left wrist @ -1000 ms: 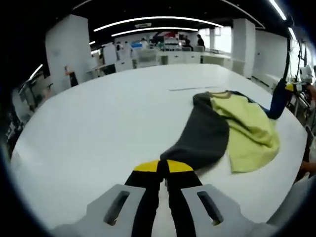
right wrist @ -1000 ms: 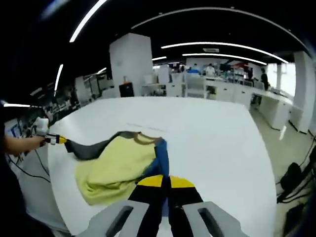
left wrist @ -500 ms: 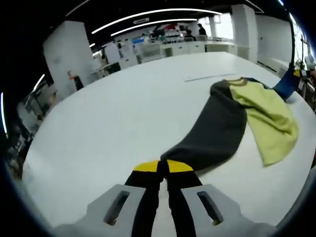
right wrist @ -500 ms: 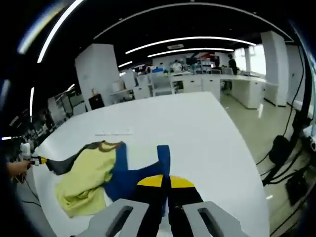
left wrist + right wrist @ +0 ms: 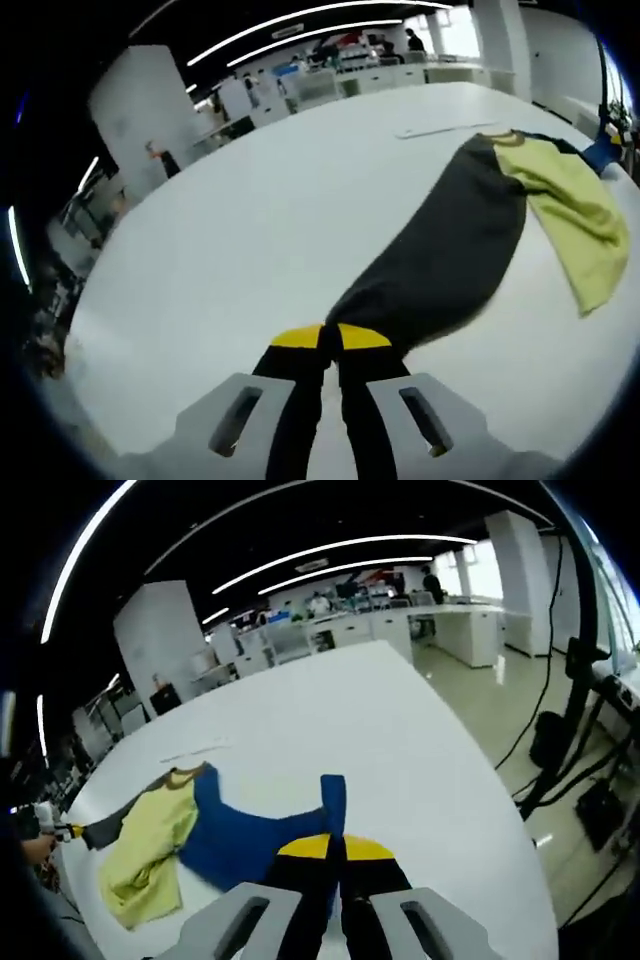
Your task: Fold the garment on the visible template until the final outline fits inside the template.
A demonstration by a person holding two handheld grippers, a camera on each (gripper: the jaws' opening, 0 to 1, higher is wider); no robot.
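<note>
The garment lies on the white table (image 5: 250, 220), stretched between my two grippers. My left gripper (image 5: 330, 340) is shut on the cuff of its dark grey sleeve (image 5: 440, 250), which runs away to the yellow-green body (image 5: 570, 205). In the right gripper view, my right gripper (image 5: 335, 848) is shut on the blue sleeve (image 5: 240, 835). Beyond that sleeve lie the yellow-green body (image 5: 150, 840) and the grey sleeve (image 5: 105, 830), held by the left gripper (image 5: 62, 832) in a hand (image 5: 35, 848). A thin pale template line (image 5: 440, 130) marks the table behind the collar.
The table's right edge (image 5: 500, 820) drops to a floor with cables and a black object (image 5: 550, 745). Desks, a white pillar (image 5: 150, 645) and people stand far behind. Bare tabletop spreads left of the grey sleeve.
Both grippers have pulled apart while staying shut on the sleeves. The bunched garment has drawn out lengthwise, the grey and blue sleeves now extended on either side of the yellow body.
</note>
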